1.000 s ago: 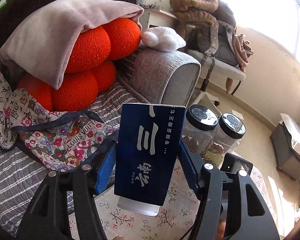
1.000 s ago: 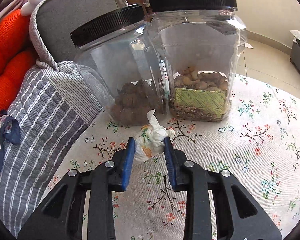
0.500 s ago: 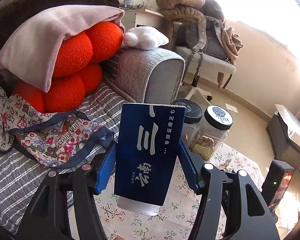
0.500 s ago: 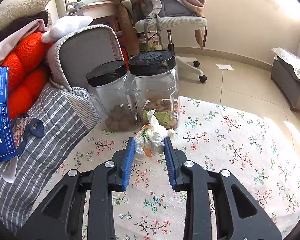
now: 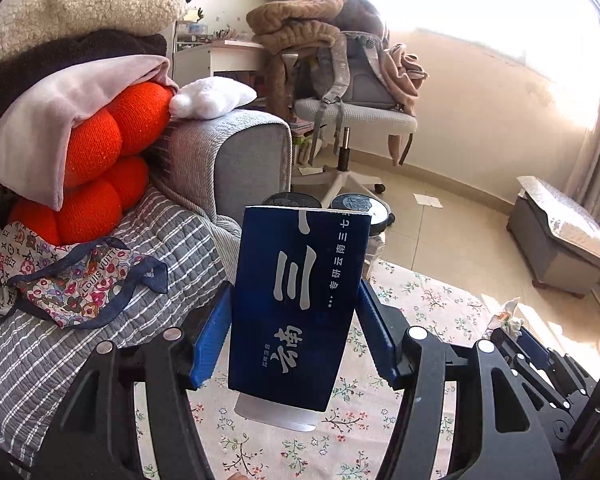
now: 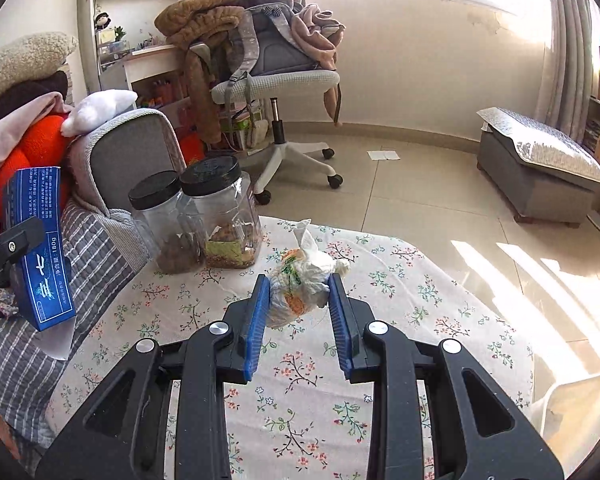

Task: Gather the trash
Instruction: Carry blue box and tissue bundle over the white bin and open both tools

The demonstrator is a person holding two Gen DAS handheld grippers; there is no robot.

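Note:
My left gripper (image 5: 296, 320) is shut on a dark blue toothpaste tube (image 5: 300, 300) with white Chinese lettering, held upright above the floral tablecloth (image 5: 428, 308). The tube also shows in the right wrist view (image 6: 40, 248) at the far left. My right gripper (image 6: 300, 300) is shut on a crumpled white wrapper (image 6: 302, 280) with orange and green print, held above the table. The wrapper and the right gripper show at the right edge of the left wrist view (image 5: 504, 316).
Two clear jars with black lids (image 6: 216, 216) stand at the table's back left, holding nuts. A grey striped sofa (image 5: 112, 272) with orange cushions (image 5: 108, 160) lies left. An office chair (image 6: 276, 84) piled with clothes and a grey bench (image 6: 540, 176) stand on the floor.
Both grippers have risen and pulled back from the jars, each keeping its item. The jars now look smaller and farther away, and more of the room shows.

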